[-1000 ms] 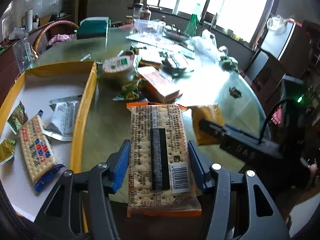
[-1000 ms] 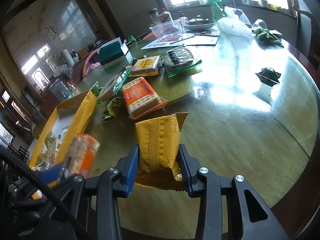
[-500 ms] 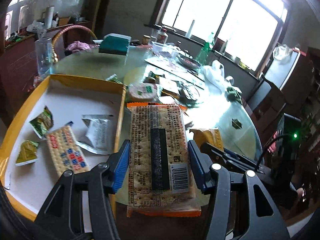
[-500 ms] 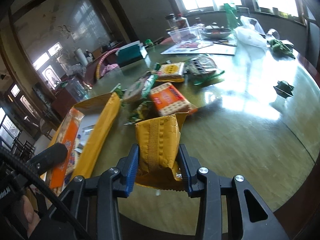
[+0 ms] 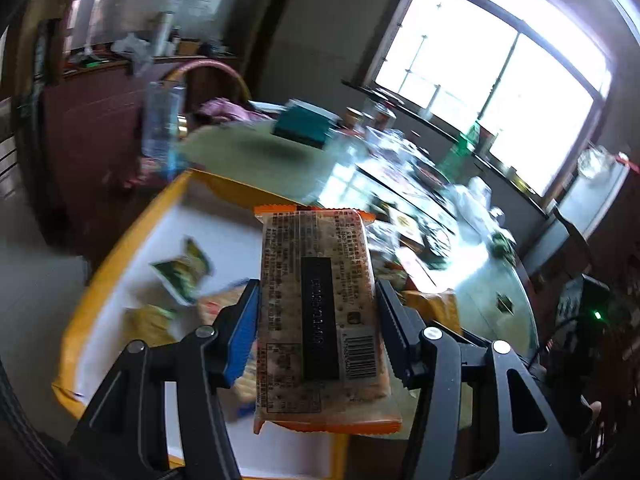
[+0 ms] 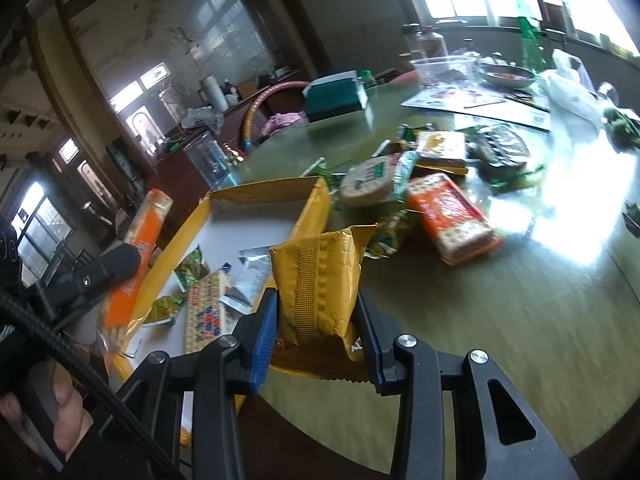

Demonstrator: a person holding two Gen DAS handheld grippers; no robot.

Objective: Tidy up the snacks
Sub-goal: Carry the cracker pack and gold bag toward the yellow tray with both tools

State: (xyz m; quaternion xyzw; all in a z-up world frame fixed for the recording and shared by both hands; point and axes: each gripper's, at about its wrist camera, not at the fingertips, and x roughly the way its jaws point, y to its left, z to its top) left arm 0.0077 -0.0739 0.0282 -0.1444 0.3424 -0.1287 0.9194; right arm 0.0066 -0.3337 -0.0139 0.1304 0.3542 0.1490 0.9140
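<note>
My left gripper [image 5: 316,312] is shut on an orange cracker pack [image 5: 320,312], held back side up above the yellow box [image 5: 120,248]; the pack also shows in the right wrist view [image 6: 136,256]. My right gripper [image 6: 316,312] is shut on a yellow snack packet [image 6: 316,280], held above the table by the yellow box's [image 6: 312,204] right wall. Inside the box lie a blue-and-red cracker pack [image 6: 204,312], a silver packet [image 6: 250,280] and small green packets [image 6: 192,264].
Loose snacks lie on the round glass table [image 6: 520,312]: an orange cracker pack [image 6: 452,216], a round cracker pack [image 6: 368,184], a yellow-label pack [image 6: 440,148]. A teal box [image 6: 332,96], plastic container [image 6: 444,68], papers and a green bottle [image 6: 528,36] stand further back.
My left gripper has risen and swung left over the yellow box with the cracker pack. My right gripper has moved left toward the box with the yellow packet.
</note>
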